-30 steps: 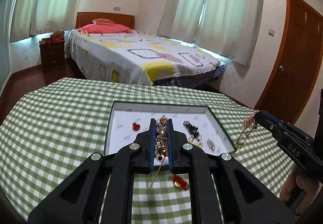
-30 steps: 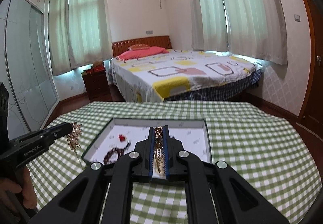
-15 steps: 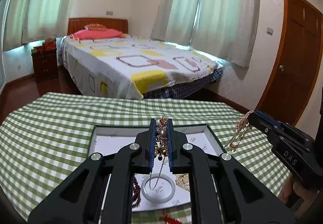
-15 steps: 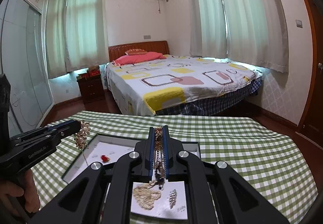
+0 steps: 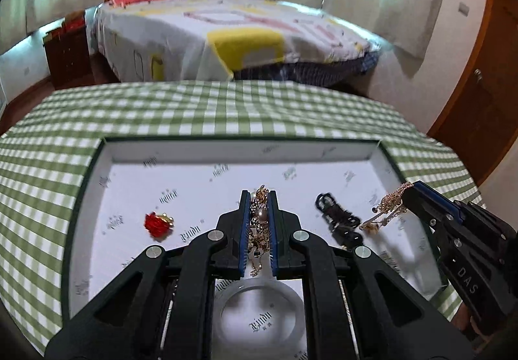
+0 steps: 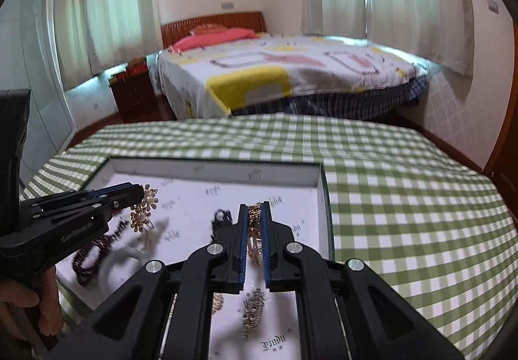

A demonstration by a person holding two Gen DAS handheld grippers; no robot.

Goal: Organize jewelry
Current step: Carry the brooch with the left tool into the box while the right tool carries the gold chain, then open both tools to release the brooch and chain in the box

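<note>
A white-lined tray (image 5: 239,151) with a dark green rim lies on the green checked tablecloth. My left gripper (image 5: 258,198) hangs low over the tray's middle, shut on a gold pearl brooch (image 5: 260,217). To its right, my right gripper (image 5: 408,191) is shut on a gold chain piece (image 5: 387,207). The right wrist view shows the right gripper (image 6: 254,207) clamping the gold chain piece (image 6: 254,225), with the left gripper (image 6: 140,194) and the brooch (image 6: 144,207) at its left. Both pieces dangle just above the tray floor.
In the tray lie a red rose piece (image 5: 157,224), a black piece (image 5: 336,217), a white bangle (image 5: 259,316), a dark red bead bracelet (image 6: 92,251) and a silver piece (image 6: 252,311). A hand (image 6: 29,305) holds the left gripper. A bed stands beyond the table.
Both grippers have come down and forward over the tray, still shut on their gold pieces. The tray now fills the lower part of both views.
</note>
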